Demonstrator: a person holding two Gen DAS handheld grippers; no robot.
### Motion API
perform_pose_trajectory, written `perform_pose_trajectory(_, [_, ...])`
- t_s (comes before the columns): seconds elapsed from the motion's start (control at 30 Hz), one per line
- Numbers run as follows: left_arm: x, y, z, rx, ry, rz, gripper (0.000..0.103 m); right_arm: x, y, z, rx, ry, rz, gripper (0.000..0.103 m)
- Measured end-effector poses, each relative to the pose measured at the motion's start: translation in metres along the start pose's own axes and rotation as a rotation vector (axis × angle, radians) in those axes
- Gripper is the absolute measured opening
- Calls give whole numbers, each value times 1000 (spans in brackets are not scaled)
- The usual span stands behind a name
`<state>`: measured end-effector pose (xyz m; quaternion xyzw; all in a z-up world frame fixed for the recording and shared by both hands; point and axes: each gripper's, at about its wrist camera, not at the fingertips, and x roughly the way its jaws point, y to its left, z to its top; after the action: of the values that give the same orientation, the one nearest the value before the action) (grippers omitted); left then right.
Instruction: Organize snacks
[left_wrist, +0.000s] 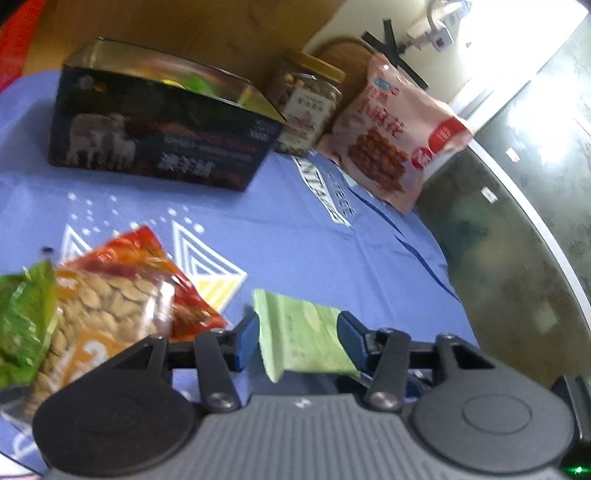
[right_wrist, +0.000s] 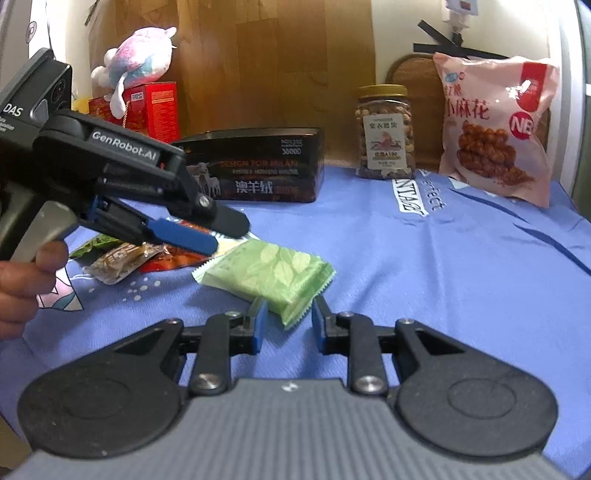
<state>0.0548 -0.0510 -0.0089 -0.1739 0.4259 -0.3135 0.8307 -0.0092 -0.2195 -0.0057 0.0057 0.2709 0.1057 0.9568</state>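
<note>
On the blue cloth, green snack packet (right_wrist: 266, 278) lies flat. Right gripper (right_wrist: 286, 325) brackets its near corner, pads apart, not pinching. Left gripper (left_wrist: 301, 338) straddles the far end, jaws half-wide. Probable handover toward dark box (right_wrist: 255, 168) behind, open-topped for collecting.

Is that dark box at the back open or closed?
Open. The dark box has no lid on it; the left wrist view looks over its gold inner walls, and something green and yellow shows inside.
</note>
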Motion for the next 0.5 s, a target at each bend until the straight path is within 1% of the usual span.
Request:
perform_pose_trajectory(0.03, [3, -3, -1, 11, 2, 11, 53, 2, 1, 1, -5, 2, 4, 30])
perform_pose_trajectory(0.07, [7, -5, -3, 21, 10, 16, 48, 5, 3, 2, -7, 6, 7, 32])
perform_pose_trajectory(0.13, [17, -5, -7, 21, 50, 15, 34, 11, 6, 2, -18, 19, -2, 30])
perform_pose_trajectory(0.17, [16, -6, -9, 26, 37, 19, 32, 12, 8, 1, -20, 24, -1, 30])
perform_pose_trajectory(0.2, [13, -8, -10, 36, 36, 23, 31, 12, 9, 0, -18, 20, -8, 29])
perform_pose_trajectory(0.3, [4, -10, -6, 36, 23, 8, 29, 6, 9, 0, 2, 0, -3, 24])
perform_pose_trajectory(0.5, [-12, -20, 6, 70, -20, -7, 29, -2, 8, 11, 21, -64, 0, 24])
